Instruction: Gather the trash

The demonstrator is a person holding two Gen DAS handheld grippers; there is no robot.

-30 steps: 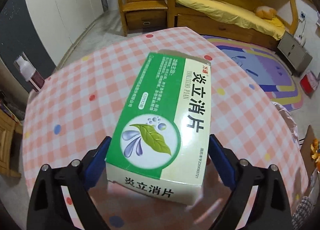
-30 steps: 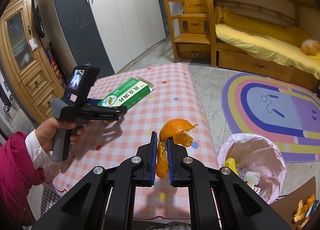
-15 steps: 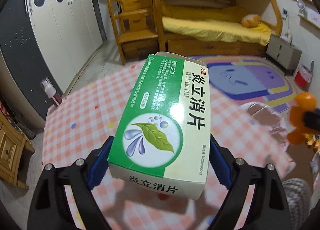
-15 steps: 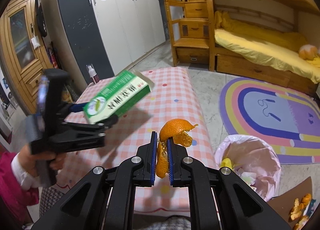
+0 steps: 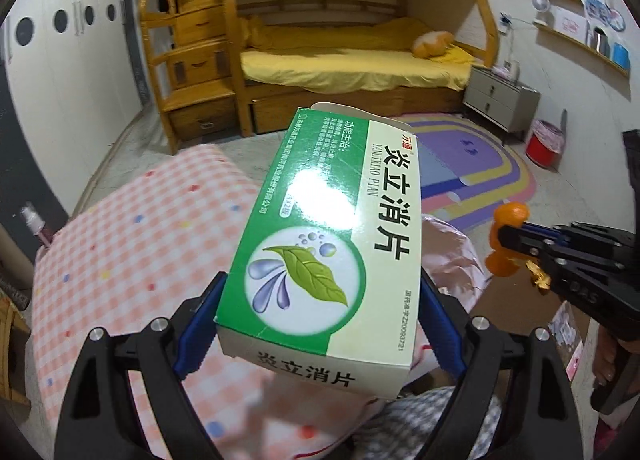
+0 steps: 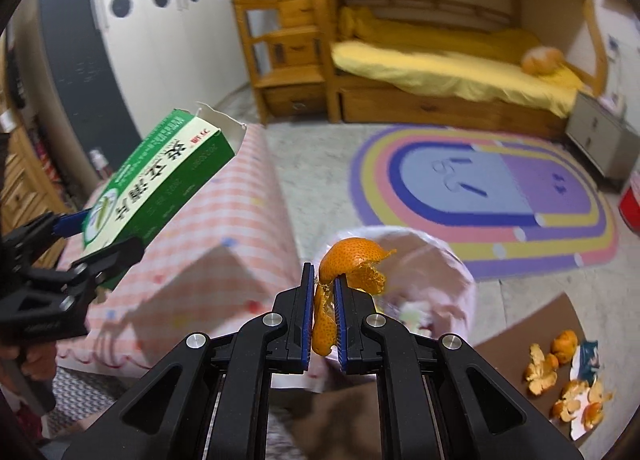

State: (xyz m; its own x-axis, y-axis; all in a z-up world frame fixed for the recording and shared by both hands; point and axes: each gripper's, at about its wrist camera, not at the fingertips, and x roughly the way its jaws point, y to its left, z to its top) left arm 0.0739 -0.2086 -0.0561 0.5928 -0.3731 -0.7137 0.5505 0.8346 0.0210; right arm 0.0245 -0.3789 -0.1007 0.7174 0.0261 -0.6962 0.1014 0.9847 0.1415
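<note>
Presently: left gripper clamped on box, held above table; right gripper clamped on peel over bin; neither dropped; peels remained on floor.

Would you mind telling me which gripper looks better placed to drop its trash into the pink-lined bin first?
Probably the right gripper: its orange peel hangs in line with the bin. The left gripper holds the medicine box nearer the table.

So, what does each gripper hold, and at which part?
The left gripper clamps the green medicine box by its long sides near one end. The right gripper pinches the orange peel at its lower strip.
</note>
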